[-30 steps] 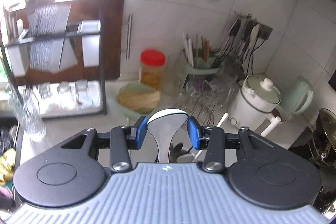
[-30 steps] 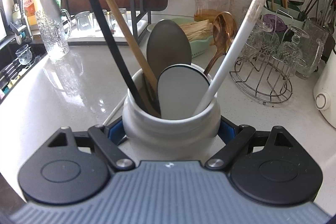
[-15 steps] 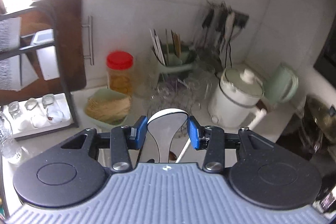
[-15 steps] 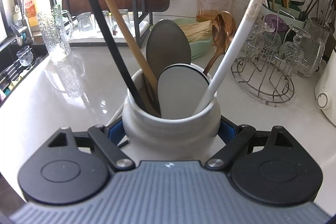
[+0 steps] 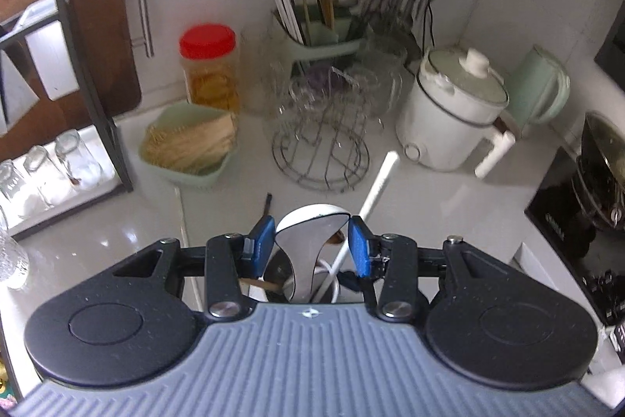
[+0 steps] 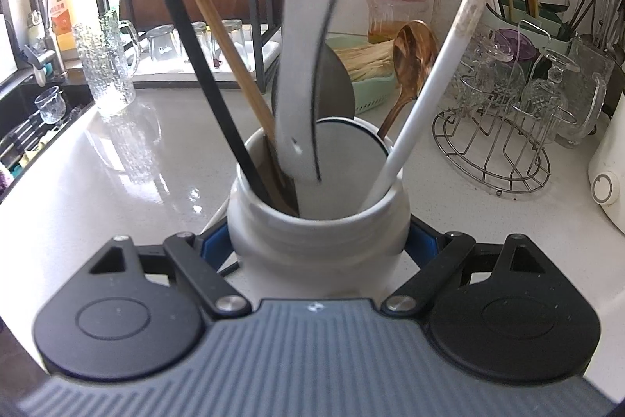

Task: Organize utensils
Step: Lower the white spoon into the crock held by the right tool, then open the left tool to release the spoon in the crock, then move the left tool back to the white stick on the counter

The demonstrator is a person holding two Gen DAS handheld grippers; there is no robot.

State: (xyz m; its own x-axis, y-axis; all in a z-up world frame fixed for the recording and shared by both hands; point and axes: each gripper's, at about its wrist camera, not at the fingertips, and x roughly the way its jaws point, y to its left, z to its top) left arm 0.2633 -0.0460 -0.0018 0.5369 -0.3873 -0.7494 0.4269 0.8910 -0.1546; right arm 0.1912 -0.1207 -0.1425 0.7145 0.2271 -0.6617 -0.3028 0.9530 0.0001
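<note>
Grey spatula's [image 6: 297, 38] top beyond frame edge

Both wrist views close above jar [image 6: 318, 233]

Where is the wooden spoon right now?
In the right wrist view, the wooden spoon stands bowl-up in the white crock, at its far right rim, between the round grey spatula head and the white handle.

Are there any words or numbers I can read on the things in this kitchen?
No text here reads clearly.
Orange label on the bottle by the tap: printed characters, too small and blurred to read.
Black cooktop at the right: a pale brand word on its edge, too blurred to read.
Red-lidded jar: no readable label.
White utensil crock: plain, no writing.
</note>
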